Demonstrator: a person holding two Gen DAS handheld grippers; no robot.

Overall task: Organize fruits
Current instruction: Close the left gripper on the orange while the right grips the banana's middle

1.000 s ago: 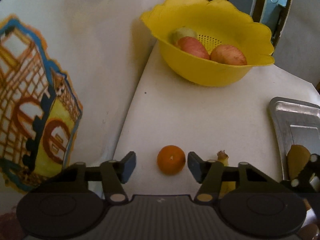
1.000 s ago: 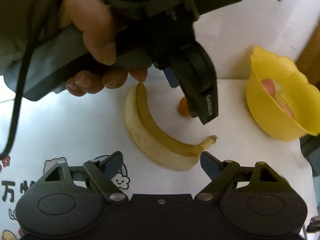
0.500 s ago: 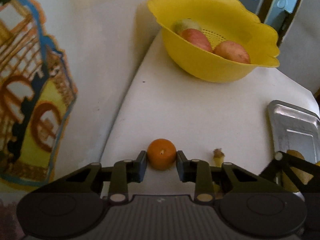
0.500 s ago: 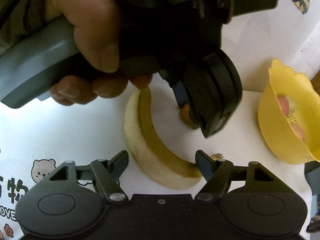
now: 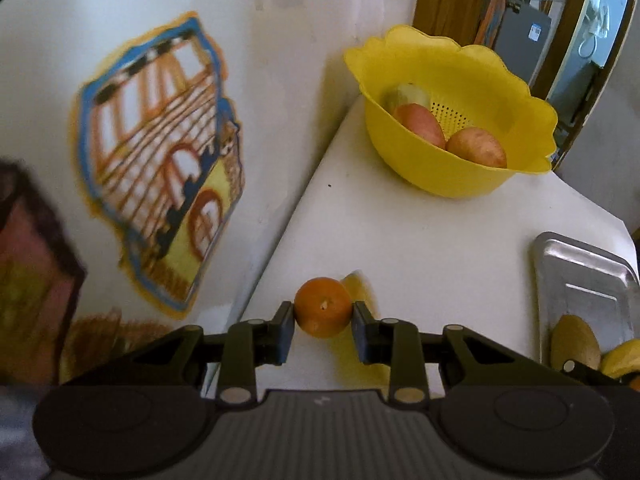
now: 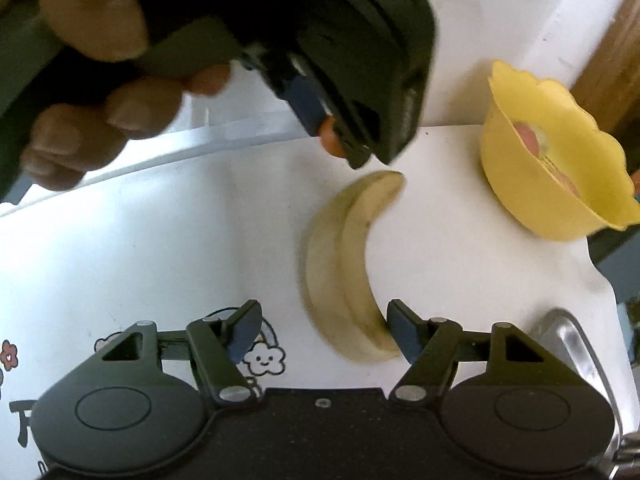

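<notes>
From my left wrist camera, the left gripper (image 5: 323, 318) has both pads pressed on the small round orange fruit (image 5: 323, 307), clamped and lifted above the white tabletop (image 5: 420, 240). The scalloped yellow plastic colander (image 5: 452, 176) with reddish apples (image 5: 476, 148) stands well beyond; a metal tray (image 5: 584, 272) sits to the right.

From my right wrist camera, the right gripper (image 6: 320, 330) has just been closing. Its jaws stand partly apart around the curved yellow banana (image 6: 344, 264); one pad touches the peel, the other stands clear.
</notes>
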